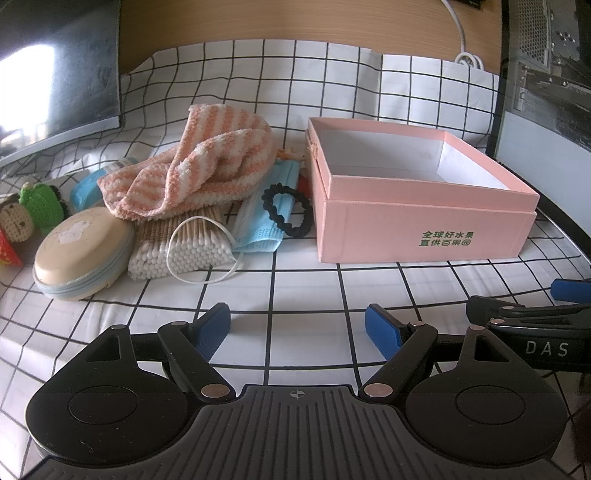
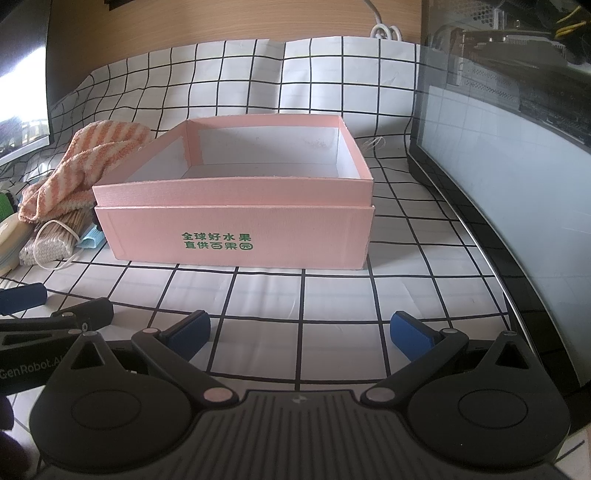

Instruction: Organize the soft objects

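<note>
Cloth: white, black grid lines. Box: pink outside, white inside, green lettering on front. Towel: orange-and-white stripes. Mask: light blue, white ear loops. Hair tie: black. Swabs: white tips, tan sticks. Case: beige, pale blue zip band, white patch on top. Crochet toy: green, with brown part. Gripper pads: blue; gripper bodies black. Wall: tan wood grain.
</note>
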{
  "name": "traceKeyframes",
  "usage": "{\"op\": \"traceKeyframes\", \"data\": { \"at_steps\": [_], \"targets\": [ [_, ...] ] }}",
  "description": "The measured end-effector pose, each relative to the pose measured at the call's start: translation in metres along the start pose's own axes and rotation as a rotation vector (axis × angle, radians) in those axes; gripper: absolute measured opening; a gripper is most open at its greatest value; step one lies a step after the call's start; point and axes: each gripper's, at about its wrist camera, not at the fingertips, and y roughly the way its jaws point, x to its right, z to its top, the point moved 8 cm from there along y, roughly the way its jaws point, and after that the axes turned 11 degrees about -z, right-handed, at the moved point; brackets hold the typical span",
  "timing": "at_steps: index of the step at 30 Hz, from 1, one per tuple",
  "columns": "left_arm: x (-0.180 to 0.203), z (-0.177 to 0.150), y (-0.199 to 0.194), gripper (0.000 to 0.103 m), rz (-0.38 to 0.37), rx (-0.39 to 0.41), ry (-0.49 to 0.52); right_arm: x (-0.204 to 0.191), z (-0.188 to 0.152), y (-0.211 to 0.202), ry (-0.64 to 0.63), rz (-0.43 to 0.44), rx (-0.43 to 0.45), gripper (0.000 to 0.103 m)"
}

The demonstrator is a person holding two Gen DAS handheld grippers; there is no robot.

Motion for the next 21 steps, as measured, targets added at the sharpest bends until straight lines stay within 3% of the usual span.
{"op": "traceKeyframes", "data": {
  "at_steps": [5,9,13,16,18,21],
  "targets": [
    [-0.010,0.004,-0.021,0.079,-0.094,-0.044,-0.002,0.000,0.001,0.006,-0.031,0.026,-0.065,0.103],
    [-0.058,0.031,-0.066,0.079,-0.117,0.029,0.047,-0.002,0.003,0.008,-0.044,0.028,-0.105,0.103],
    [-0.159,0.071,-0.103,0.079,-0.004,0.106,0.053,-0.002,0.006,0.010,-0.055,0.022,-0.167,0.103],
    [-0.246,0.096,-0.097,0.079,0.111,0.052,-0.034,-0.004,0.007,0.011,-0.058,0.011,-0.195,0.100],
    [-0.288,0.103,-0.083,0.078,0.109,-0.008,-0.110,-0.007,0.008,0.007,-0.048,-0.024,-0.207,0.094],
    [-0.316,0.105,-0.053,0.078,0.010,-0.087,-0.130,-0.017,0.014,-0.010,-0.028,-0.086,-0.177,0.094]
  ]
}}
